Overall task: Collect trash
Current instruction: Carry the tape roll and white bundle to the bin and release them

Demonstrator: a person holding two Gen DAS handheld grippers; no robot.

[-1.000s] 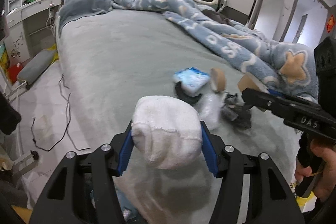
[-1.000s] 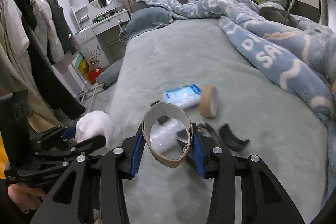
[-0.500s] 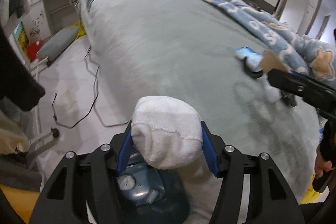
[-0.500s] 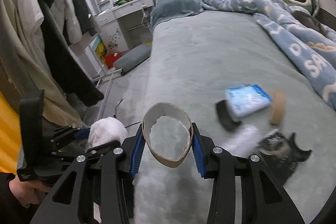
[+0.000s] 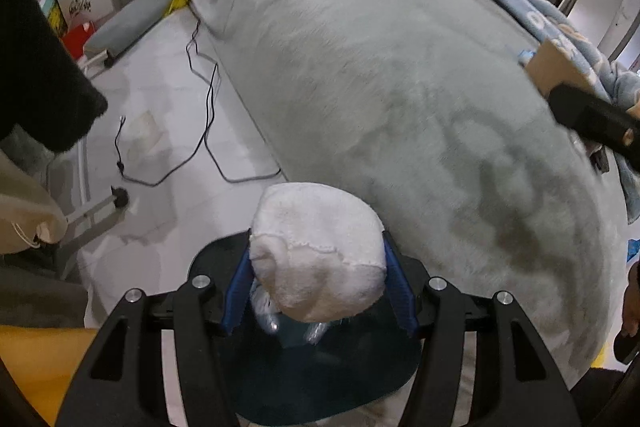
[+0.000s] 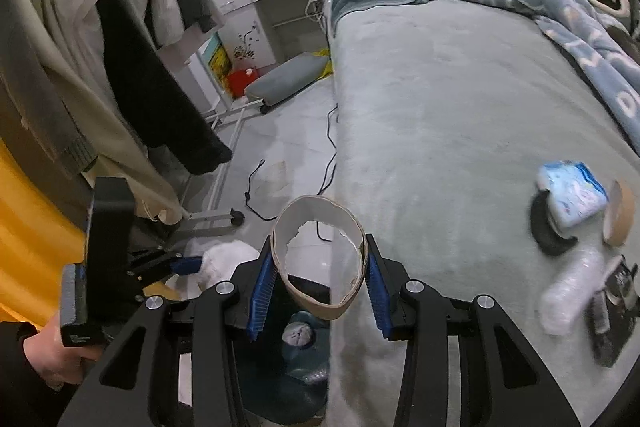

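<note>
Both grippers had swung off the bed (image 5: 400, 75) to above the bin (image 5: 320, 379). The left gripper (image 5: 318, 291) clamped a white wad (image 5: 318, 255); the right gripper (image 6: 319, 283) pinched a cardboard ring (image 6: 320, 259). Dropping came next.

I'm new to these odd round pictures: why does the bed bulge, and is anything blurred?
Left wrist view: the fisheye lens bows the bed into a dome, corners go black; the white wad in the left gripper is sharp, the cardboard ring at the right edge smeared.
Right wrist view: same bowing; the ring in the right gripper is crisp, the clear bottle blurred.
</note>
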